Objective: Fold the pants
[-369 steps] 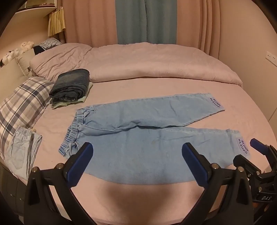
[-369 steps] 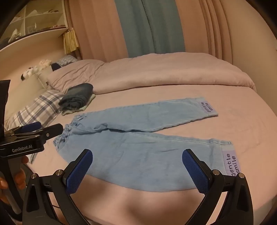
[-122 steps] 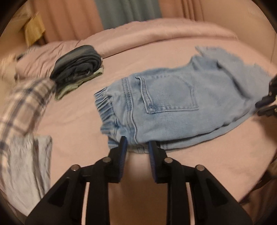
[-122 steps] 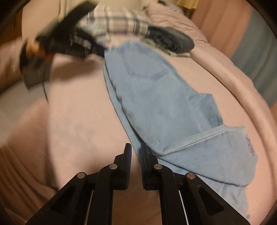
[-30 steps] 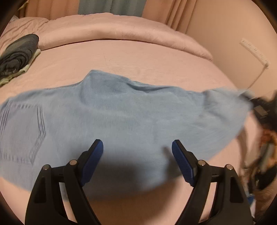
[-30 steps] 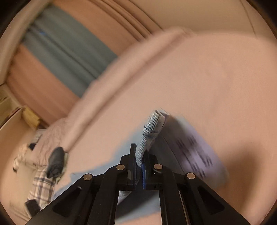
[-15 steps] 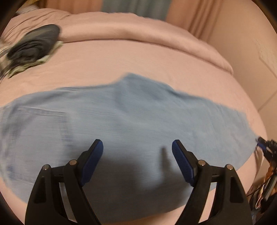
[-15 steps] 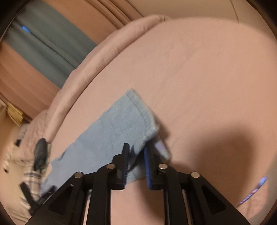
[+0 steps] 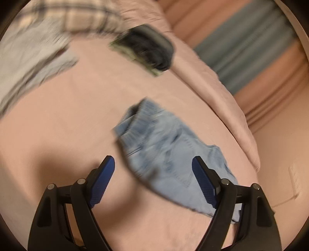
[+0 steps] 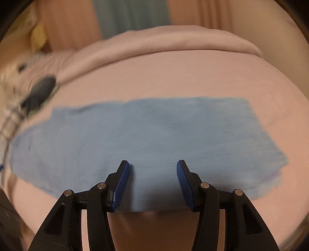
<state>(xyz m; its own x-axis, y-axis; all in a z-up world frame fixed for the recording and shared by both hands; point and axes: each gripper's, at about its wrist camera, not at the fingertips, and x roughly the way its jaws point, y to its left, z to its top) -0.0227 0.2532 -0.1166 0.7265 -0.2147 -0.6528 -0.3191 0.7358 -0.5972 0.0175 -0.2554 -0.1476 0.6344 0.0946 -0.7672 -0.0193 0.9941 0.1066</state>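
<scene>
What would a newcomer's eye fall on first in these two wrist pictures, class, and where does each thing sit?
First, the light blue pants, lying as a long band across the middle of the pink bed. Next, the open right claw low in its view, over the pants' near edge. In the blurred left view, a dark folded pile sits beyond the waistband, by the plaid pillow.

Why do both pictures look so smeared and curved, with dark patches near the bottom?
Left wrist view: motion blur streaks the pants and dark folded clothes; a shadow falls beside the left gripper. Right wrist view: smeared denim, sharp right gripper, fisheye-bowed bed.
</scene>
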